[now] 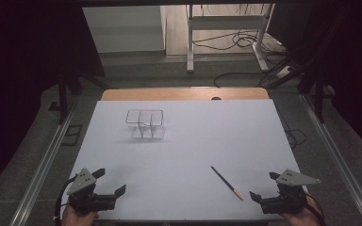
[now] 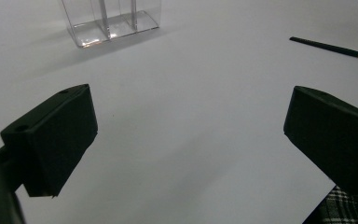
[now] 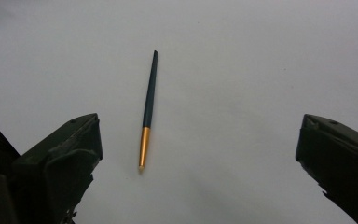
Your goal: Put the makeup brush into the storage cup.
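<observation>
A slim pen (image 1: 226, 182) lies flat on the white surface (image 1: 193, 141), near the front right. Its barrel is dark and matte, round and thin, ending in a short gold tip that points toward the person's side. In the right claw view the pen (image 3: 148, 109) sits between the two jaws and a little ahead of them, nearer the left one, touching neither.

The surface is smooth and plain, a pale sheet over a wooden board whose tan edge shows along the far side.

Toward the far left stands a clear plastic box (image 1: 144, 124), rectangular, with thin walls and inner dividers that split it into compartments. The compartments look empty, though the see-through walls make this hard to judge from above. In the left claw view the box (image 2: 109, 23) is cut off at the top edge, so only its base and lower walls show.

The left claw (image 1: 110, 181) rests at the front left corner, its blocky black jaws spread wide with nothing between them. The right claw (image 1: 265, 185) sits at the front right, just beside the pen's gold tip, also spread wide and holding nothing.
</observation>
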Demonstrator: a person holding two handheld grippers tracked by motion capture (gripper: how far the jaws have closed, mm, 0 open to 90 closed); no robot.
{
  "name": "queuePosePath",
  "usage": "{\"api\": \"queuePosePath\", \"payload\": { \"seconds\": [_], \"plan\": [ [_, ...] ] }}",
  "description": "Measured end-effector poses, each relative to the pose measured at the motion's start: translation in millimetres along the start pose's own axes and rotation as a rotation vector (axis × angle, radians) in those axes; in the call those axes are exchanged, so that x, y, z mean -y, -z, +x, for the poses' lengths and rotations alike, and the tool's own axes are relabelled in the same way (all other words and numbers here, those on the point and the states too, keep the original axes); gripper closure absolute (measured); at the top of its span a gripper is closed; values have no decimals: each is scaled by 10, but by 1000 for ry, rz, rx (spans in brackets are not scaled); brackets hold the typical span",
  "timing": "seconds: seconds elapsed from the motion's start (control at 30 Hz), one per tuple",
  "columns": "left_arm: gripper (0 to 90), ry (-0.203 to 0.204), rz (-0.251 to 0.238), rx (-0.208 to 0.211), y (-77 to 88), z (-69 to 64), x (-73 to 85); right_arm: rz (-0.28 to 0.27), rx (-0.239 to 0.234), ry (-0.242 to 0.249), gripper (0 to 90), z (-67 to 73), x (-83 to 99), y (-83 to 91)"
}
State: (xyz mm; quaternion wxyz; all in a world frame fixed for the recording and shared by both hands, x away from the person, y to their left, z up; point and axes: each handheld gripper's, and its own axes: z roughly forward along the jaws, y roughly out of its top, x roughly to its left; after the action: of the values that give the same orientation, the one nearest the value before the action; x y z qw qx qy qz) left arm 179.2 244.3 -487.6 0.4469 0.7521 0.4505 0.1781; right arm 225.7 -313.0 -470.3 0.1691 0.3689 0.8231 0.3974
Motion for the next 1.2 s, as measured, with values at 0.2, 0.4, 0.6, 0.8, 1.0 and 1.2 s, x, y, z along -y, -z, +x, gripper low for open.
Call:
{"api": "queuePosePath", "payload": {
  "seconds": [0.2,0.4,0.6,0.8,1.0,1.2],
  "plan": [
    [34,-4,32,-1,-18,5,7,15,-17,11,12,-9,4,-19],
    [34,-8,38,8,-24,4,6,16,-27,19,9,-3,4,-29],
    [33,-13,33,9,-20,6,8,17,-34,17,4,-1,8,-40],
    [33,-21,36,10,-23,-3,6,21,-38,9,5,5,1,-36],
    [32,-35,31,6,-21,-14,4,35,-29,20,8,20,-12,-40],
    [30,-51,24,-2,-17,-29,1,55,-24,32,7,44,-42,-72]
  ]
}}
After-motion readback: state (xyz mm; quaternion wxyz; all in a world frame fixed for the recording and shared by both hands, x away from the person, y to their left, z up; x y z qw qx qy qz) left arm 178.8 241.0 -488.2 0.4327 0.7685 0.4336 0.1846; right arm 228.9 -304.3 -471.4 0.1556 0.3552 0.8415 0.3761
